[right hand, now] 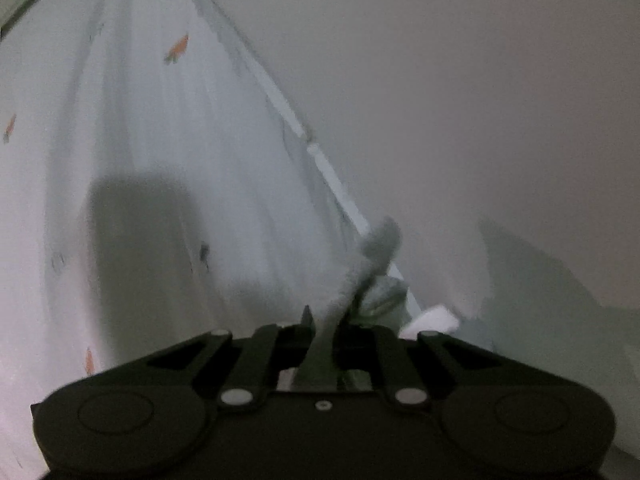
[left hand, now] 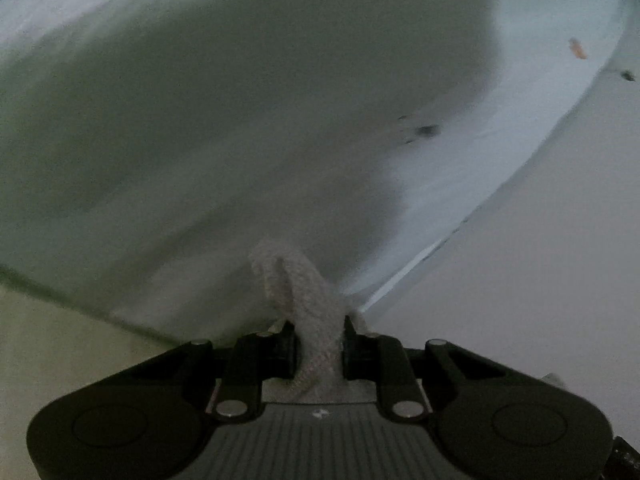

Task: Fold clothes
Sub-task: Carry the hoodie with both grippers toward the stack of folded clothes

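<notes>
Both grippers pinch a ribbed edge of a white printed garment, lifted for folding.

Left wrist view: the left gripper (left hand: pixel 320 354) clamps the ribbed band (left hand: pixel 308 304); the garment (left hand: pixel 460 168) hangs ahead over the pale surface (left hand: pixel 540 280); keep tension even, I judge. Right wrist view: the right gripper (right hand: pixel 322 332) nips the band too; the carrot-print cloth hangs left, with nothing blocking visible.

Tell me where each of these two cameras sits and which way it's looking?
Left wrist: on the left gripper, looking forward along its fingers, which pinch a textured fabric edge; white printed cloth beyond.
Right wrist: on the right gripper, looking forward at its pinched fabric edge.
Shared: the same white cloth with small orange motifs; no hand shows.
</notes>
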Available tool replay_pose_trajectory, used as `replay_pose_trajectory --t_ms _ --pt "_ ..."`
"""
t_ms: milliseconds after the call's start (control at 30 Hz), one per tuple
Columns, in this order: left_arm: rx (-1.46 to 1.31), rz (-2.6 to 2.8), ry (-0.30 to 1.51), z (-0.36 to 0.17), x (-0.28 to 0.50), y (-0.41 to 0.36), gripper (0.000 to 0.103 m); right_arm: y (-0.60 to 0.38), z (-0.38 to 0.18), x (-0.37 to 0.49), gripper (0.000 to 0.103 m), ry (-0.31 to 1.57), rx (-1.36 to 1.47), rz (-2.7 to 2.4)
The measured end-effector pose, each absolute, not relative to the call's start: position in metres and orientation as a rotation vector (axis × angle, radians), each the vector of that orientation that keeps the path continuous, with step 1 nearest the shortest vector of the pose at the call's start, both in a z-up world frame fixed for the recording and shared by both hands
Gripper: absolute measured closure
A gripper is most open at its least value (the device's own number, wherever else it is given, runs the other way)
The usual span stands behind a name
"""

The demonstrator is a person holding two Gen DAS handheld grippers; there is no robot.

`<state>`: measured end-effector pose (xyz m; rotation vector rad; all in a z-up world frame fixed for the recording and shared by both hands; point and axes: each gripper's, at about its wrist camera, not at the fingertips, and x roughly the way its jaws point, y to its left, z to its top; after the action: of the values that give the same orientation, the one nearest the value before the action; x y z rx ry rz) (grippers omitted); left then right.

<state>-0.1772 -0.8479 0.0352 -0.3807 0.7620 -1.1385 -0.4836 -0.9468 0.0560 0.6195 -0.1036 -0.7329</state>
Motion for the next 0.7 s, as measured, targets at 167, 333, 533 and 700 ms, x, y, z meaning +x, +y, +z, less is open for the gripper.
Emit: replay_pose_trajectory --t_ms 167,333,533,700 --pt "-0.395 -1.245 0.668 0.076 -0.189 -0.878 0.082 -0.953 0.083 -0.503 0.095 -0.217 0.551 -0.746" --pt "-0.407 -1.364 0.546 0.113 -0.198 -0.919 0.082 -0.945 0.106 -0.526 0.095 -0.328 0.513 -0.787" --pt "-0.219 -1.274 0.614 0.086 -0.192 -0.974 0.056 -0.937 0.045 -0.543 0.093 -0.192 0.843 -0.985" --pt "-0.053 -1.107 0.826 0.015 -0.188 -0.979 0.049 -0.934 -0.044 -0.537 0.074 0.092 1.166 -1.144"
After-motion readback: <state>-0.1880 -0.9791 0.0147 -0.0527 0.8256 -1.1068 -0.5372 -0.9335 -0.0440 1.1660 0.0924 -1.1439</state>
